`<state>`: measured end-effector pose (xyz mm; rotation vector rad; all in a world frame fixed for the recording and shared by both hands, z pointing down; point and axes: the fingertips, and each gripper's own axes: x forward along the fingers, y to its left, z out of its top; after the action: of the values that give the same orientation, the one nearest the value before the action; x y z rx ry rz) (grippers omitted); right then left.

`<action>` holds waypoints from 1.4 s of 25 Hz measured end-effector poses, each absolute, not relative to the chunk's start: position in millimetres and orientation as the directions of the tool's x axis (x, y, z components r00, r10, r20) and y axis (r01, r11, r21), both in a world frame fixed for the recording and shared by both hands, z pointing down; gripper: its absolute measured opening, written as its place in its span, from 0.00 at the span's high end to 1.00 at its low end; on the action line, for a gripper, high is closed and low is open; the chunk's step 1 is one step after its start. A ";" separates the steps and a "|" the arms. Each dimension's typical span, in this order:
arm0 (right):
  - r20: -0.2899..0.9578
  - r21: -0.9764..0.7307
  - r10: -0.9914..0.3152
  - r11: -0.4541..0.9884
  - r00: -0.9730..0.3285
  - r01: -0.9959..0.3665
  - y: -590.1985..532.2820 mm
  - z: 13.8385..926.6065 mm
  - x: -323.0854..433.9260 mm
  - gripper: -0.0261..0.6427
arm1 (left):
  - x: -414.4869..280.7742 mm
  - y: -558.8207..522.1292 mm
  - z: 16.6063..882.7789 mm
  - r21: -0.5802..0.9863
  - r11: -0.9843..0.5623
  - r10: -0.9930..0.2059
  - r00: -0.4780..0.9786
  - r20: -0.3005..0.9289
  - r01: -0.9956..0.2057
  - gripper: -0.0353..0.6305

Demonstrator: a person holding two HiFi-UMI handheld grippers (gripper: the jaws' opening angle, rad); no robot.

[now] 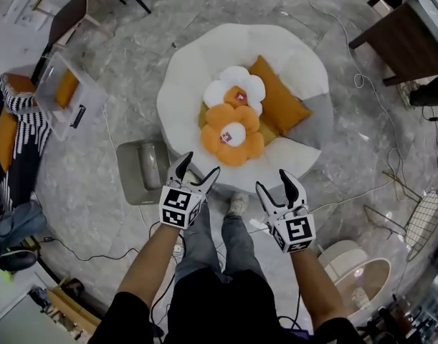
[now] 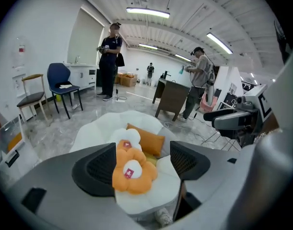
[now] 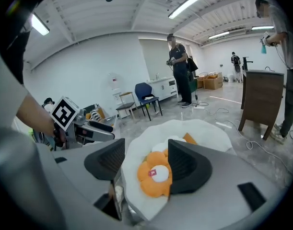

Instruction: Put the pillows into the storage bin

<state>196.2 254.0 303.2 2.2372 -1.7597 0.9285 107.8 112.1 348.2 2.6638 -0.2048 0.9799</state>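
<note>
On a round white seat (image 1: pixel 197 63) lie an orange flower pillow (image 1: pixel 231 136), a white flower pillow (image 1: pixel 235 88) behind it and an orange rectangular pillow (image 1: pixel 278 95) to the right. A clear storage bin (image 1: pixel 86 92) stands on the floor far left with an orange pillow (image 1: pixel 66 89) inside. My left gripper (image 1: pixel 199 165) and right gripper (image 1: pixel 273 180) hover side by side just short of the seat's near edge, both open with nothing between the jaws. The left gripper (image 2: pixel 142 164) looks onto the orange flower pillow (image 2: pixel 133 172). The right gripper (image 3: pixel 146 163) faces the same pillow (image 3: pixel 155 178).
A grey footstool (image 1: pixel 142 169) sits left of the seat, near my left gripper. Striped and orange cushions (image 1: pixel 18 131) lie at the far left. A dark wooden table (image 1: pixel 401 38), a wire chair (image 1: pixel 426 221) and cables (image 1: pixel 355 77) occupy the right side. People (image 2: pixel 109 61) stand in the room beyond.
</note>
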 end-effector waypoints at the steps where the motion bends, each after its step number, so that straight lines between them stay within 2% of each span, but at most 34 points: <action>1: 0.563 -0.247 -0.818 -0.305 0.120 -0.920 252.4 317.5 198.3 0.52 | 109.7 110.7 362.5 0.230 -0.945 -0.023 0.749 0.662 -0.232 0.41; 11: 0.661 -0.278 -0.749 -0.298 0.044 -0.913 227.9 415.6 175.1 0.52 | 109.0 78.7 501.9 0.298 -0.929 0.102 0.622 0.776 -0.220 0.41; 16: 0.655 -0.291 -0.751 -0.352 0.083 -0.890 191.2 455.2 174.4 0.52 | 118.7 53.0 541.8 0.293 -0.945 0.149 0.605 0.782 -0.147 0.41; 21: 0.709 -0.281 -0.700 -0.395 0.088 -0.875 177.3 510.7 163.6 0.52 | 118.5 40.6 595.0 0.365 -0.915 0.194 0.605 0.772 -0.173 0.41; 26: 0.715 -0.304 -0.693 -0.425 0.090 -0.853 171.7 537.0 158.8 0.52 | 116.0 38.1 641.6 0.334 -0.937 0.223 0.565 0.794 -0.100 0.40; 35: 0.714 -0.323 -0.694 -0.442 0.092 -0.837 185.3 583.2 144.5 0.52 | 112.7 40.7 713.7 0.405 -0.901 0.266 0.536 0.801 -0.158 0.37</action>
<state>144.5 185.3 583.2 2.1915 -1.5565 1.2740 112.7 40.7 713.7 2.3449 0.0875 1.3292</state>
